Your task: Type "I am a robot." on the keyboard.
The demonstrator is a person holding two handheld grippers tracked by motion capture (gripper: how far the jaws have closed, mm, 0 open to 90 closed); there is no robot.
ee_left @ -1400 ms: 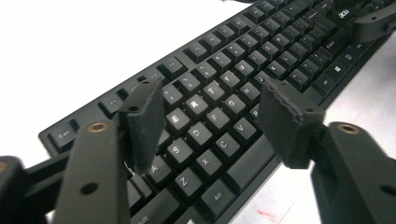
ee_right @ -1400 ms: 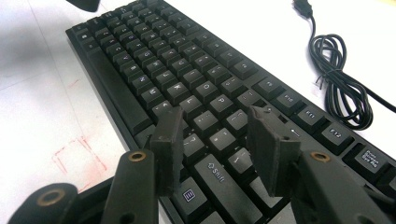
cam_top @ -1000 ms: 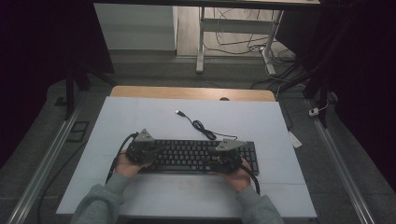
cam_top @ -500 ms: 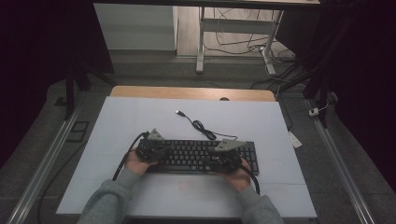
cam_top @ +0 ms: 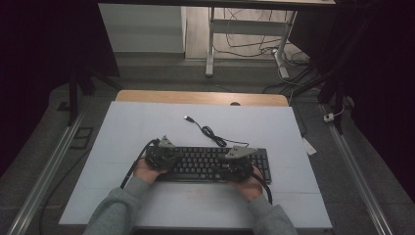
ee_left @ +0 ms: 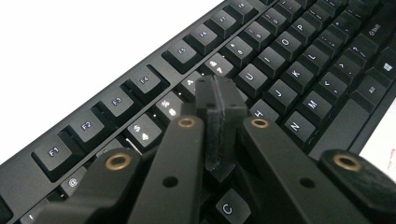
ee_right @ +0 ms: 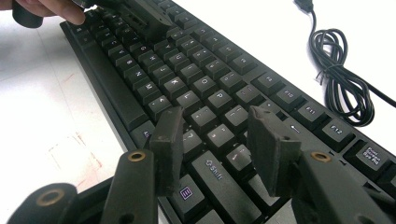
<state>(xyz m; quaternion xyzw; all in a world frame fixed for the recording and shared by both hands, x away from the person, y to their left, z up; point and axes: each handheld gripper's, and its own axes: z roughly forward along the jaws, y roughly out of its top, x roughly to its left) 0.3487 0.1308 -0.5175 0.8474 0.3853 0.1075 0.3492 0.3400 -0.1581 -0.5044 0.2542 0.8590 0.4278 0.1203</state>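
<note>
Lying flat near the front edge of the table (cam_top: pixel 122 127), the keyboard (cam_top: pixel 210 164) is easy to poke. The left gripper (ee_left: pixel 219 100) has jaws squeezed together like one finger, tip over the keys. The right gripper (ee_right: pixel 219 140) hovers with jaws spread, pinching nothing.

black keyboard (cam_top: pixel 210 163), flat on white table, cable coiled behind it

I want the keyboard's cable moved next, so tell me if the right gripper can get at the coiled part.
Probably yes. The right gripper hovers open over the keyboard, and the coiled cable lies just beyond the far edge on bare table, nothing between.
</note>
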